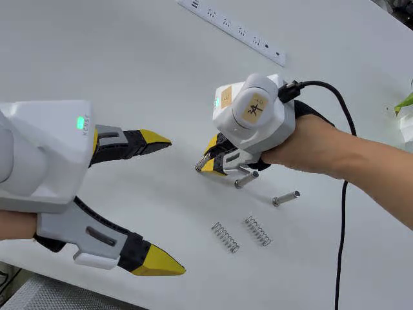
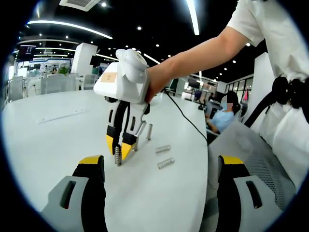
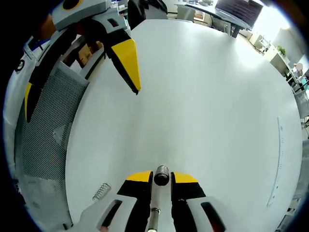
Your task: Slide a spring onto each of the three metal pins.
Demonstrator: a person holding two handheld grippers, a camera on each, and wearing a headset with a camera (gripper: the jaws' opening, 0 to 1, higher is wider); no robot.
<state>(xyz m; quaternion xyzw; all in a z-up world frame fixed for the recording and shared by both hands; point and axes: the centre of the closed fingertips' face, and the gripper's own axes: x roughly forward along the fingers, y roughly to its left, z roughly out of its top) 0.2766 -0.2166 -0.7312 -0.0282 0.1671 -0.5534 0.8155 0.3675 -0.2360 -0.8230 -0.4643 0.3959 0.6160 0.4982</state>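
White table (image 1: 129,77), right gripper (image 3: 162,179) around pin (image 3: 153,215).

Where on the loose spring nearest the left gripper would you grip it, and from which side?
Mid-length, from above. The spring lies flat, so the left gripper should straddle its coils crosswise, leaving both ends free.

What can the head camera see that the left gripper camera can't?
Head view: a green leaf at the far right, and the white body of the left gripper. Left gripper view: ceiling lights and a seated person. Both: the right gripper shut on a pin wearing a spring, two loose springs, a black cable.
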